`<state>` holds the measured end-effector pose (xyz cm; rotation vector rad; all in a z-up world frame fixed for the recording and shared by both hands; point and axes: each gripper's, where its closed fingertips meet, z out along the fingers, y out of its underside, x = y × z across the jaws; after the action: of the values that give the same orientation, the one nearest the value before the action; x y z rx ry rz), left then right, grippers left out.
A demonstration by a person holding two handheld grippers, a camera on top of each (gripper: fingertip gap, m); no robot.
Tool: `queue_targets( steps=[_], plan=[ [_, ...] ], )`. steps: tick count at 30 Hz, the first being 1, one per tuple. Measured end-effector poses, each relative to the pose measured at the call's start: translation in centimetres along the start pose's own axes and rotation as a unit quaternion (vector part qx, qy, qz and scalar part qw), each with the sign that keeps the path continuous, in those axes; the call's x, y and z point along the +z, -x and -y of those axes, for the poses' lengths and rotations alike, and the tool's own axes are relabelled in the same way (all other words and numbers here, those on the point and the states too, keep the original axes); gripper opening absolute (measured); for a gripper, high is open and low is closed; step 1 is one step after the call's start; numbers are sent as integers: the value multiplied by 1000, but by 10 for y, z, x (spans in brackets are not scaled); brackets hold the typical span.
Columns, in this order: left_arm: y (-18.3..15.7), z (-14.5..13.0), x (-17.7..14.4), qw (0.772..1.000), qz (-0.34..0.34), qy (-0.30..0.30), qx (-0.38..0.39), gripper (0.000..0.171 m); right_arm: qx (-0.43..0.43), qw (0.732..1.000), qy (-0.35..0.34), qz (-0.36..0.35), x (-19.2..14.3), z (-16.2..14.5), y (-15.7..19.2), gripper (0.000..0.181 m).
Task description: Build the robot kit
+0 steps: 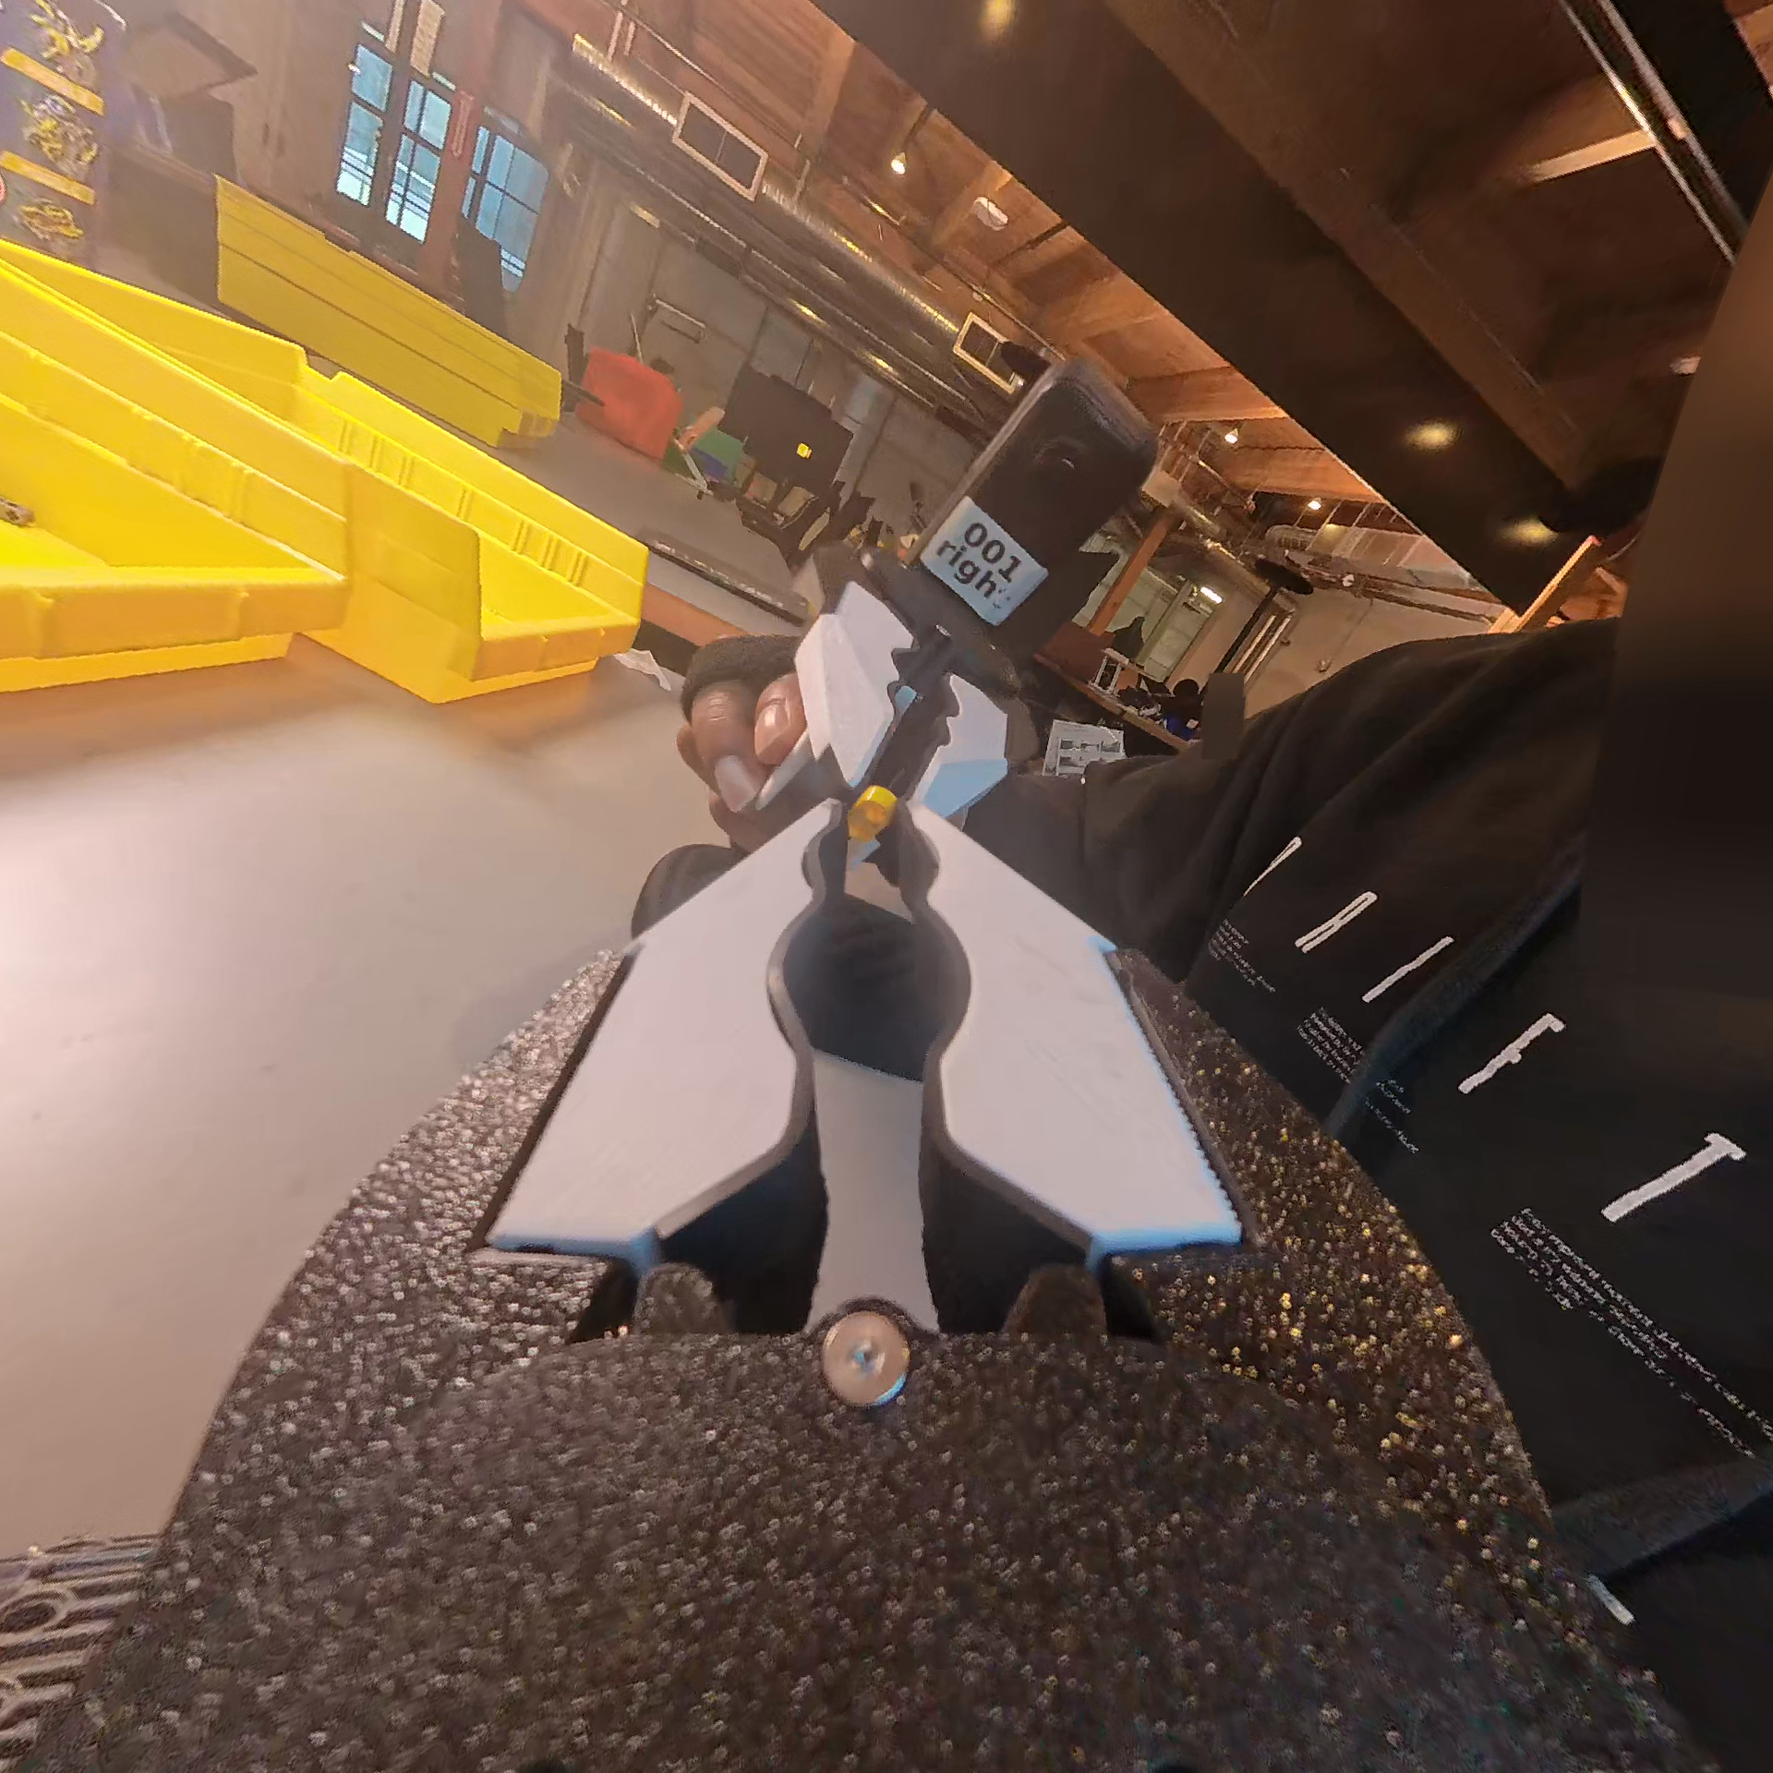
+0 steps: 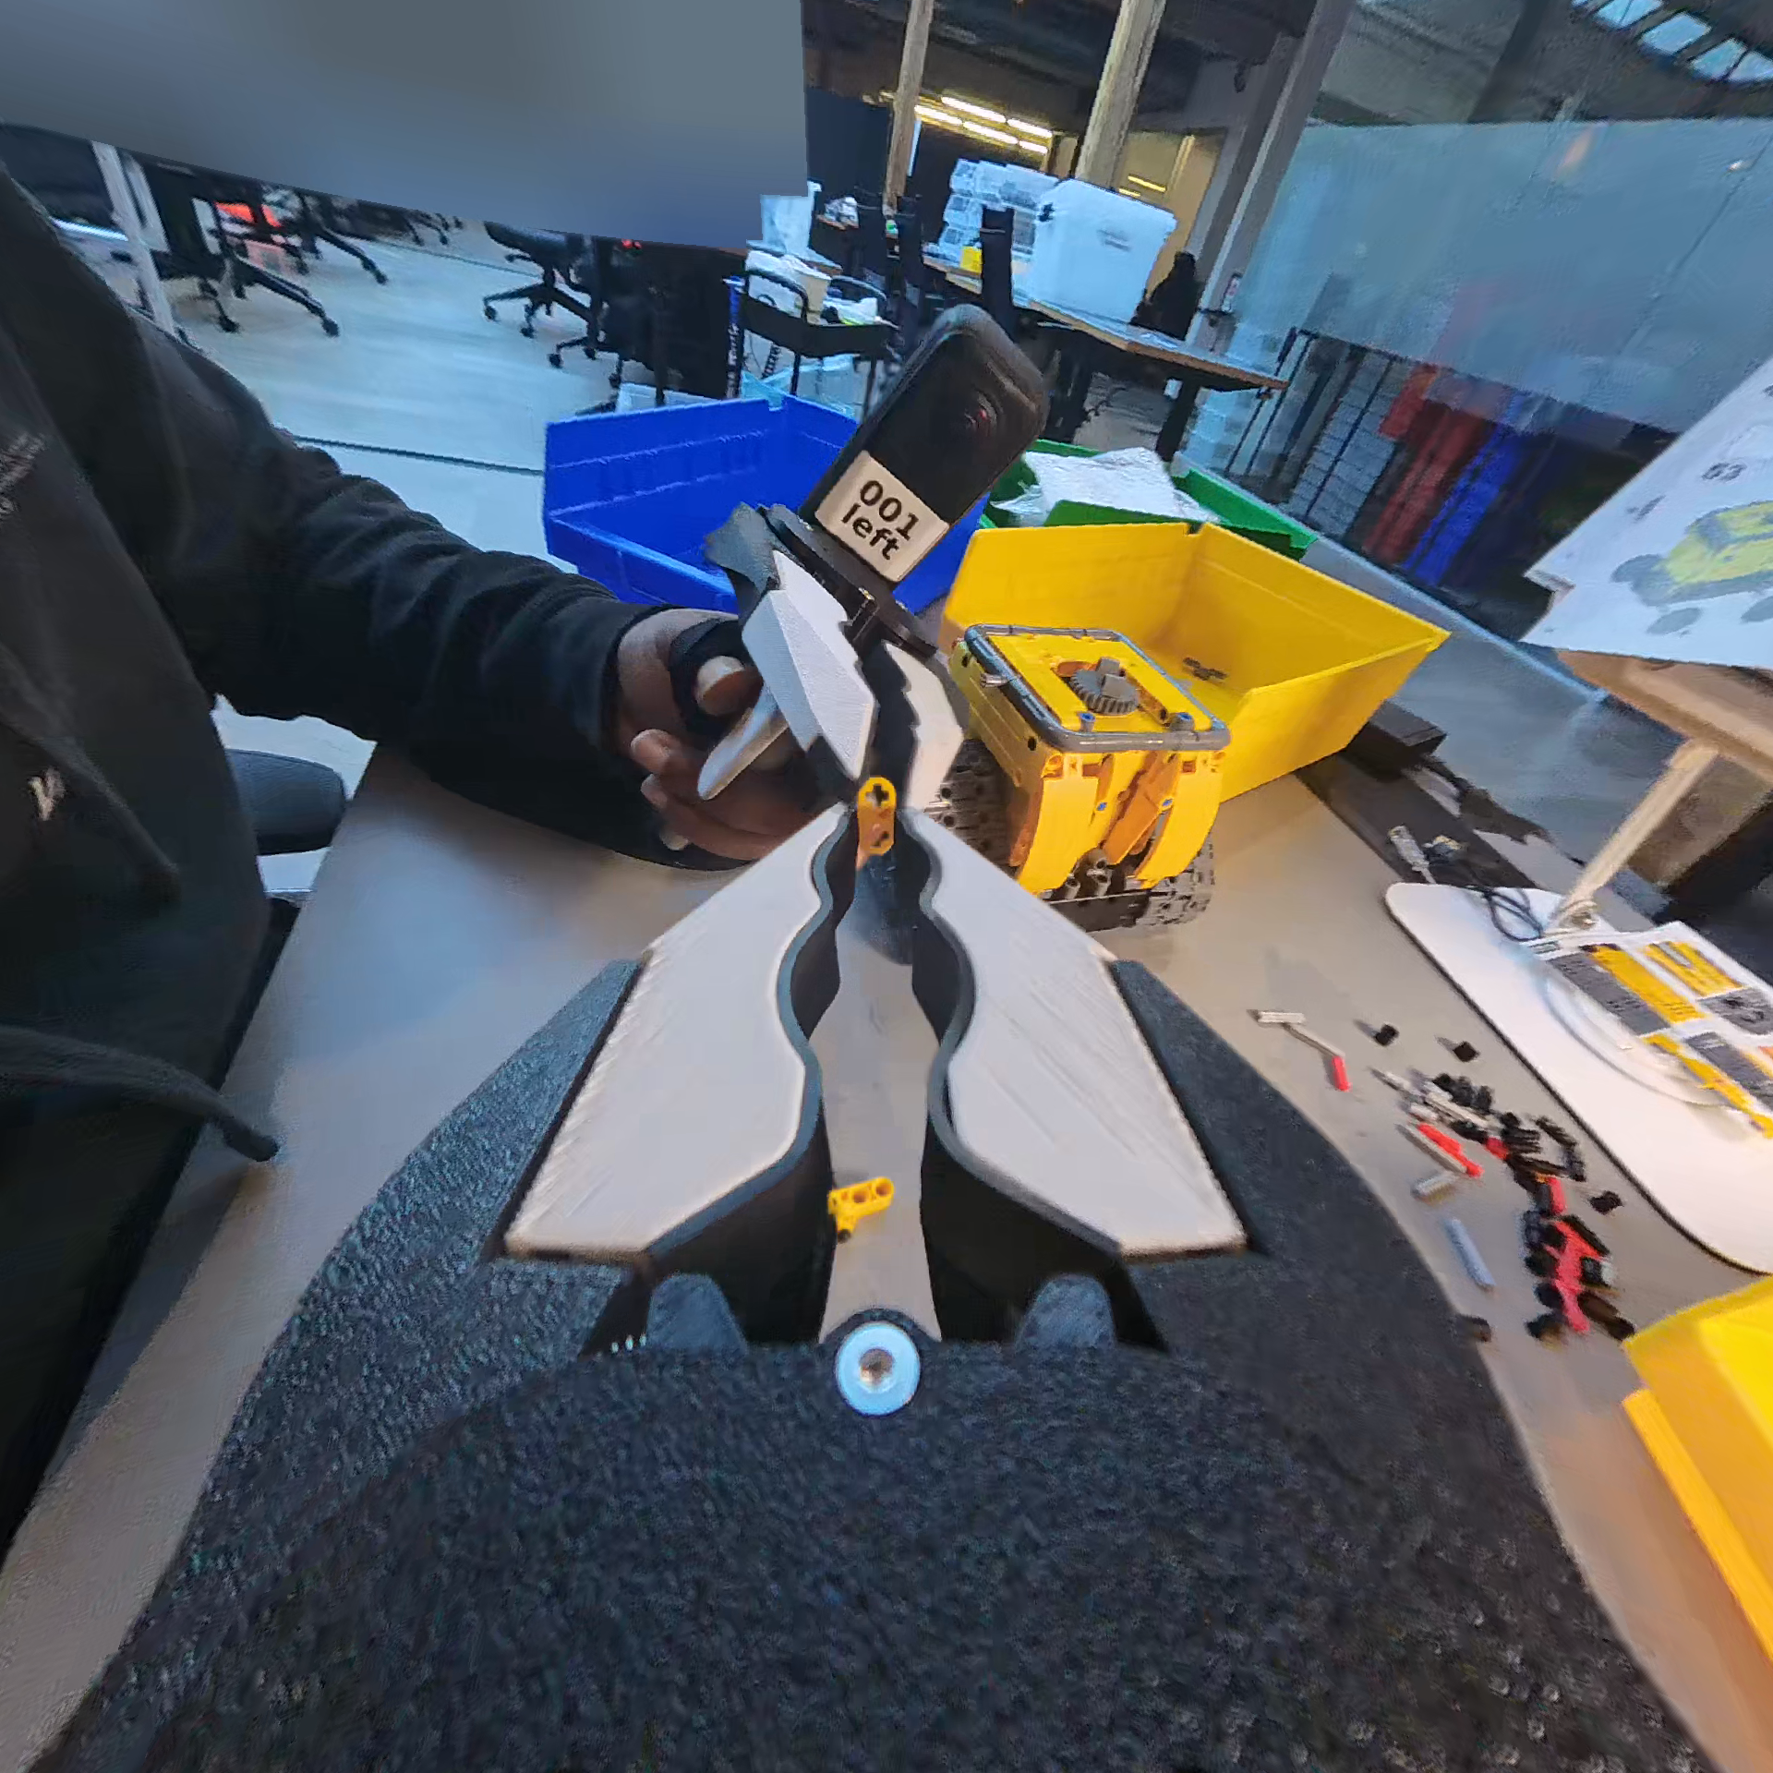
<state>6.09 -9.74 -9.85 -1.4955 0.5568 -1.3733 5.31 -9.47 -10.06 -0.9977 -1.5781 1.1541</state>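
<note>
The yellow pin-piece sits pinched between both claw tips, held above the worktop in front of the yellow model. Its long axis runs upright in the right wrist view, cross-hole end up. Left claw and right claw both close on it tip to tip — a slight twist or uneven squeeze could flick it out, I judge. A second yellow piece lies on the worktop below.

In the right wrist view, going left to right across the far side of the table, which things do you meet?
Blue bin → yellow brick-built vehicle → yellow bin → white lamp base with a booklet on it. The green bin behind overlaps the others, so it is left out.
</note>
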Motion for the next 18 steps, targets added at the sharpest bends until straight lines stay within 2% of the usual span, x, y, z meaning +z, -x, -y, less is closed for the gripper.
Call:
queue_targets(
  steps=[7, 15, 18],
  plan=[
    [-1, 0, -4, 999, -16, 3, -33, 2, -68, 997, 24, -26, 3, -1, 0, 9],
    [3, -8, -4, 995, -28, 22, -90, 1, -190, 976, 104, -4, 4, -15, 3, 11],
    [5, -13, -4, 994, -26, 33, -99, 1, -228, 966, 119, 12, 3, -19, 5, 18]
  ],
)
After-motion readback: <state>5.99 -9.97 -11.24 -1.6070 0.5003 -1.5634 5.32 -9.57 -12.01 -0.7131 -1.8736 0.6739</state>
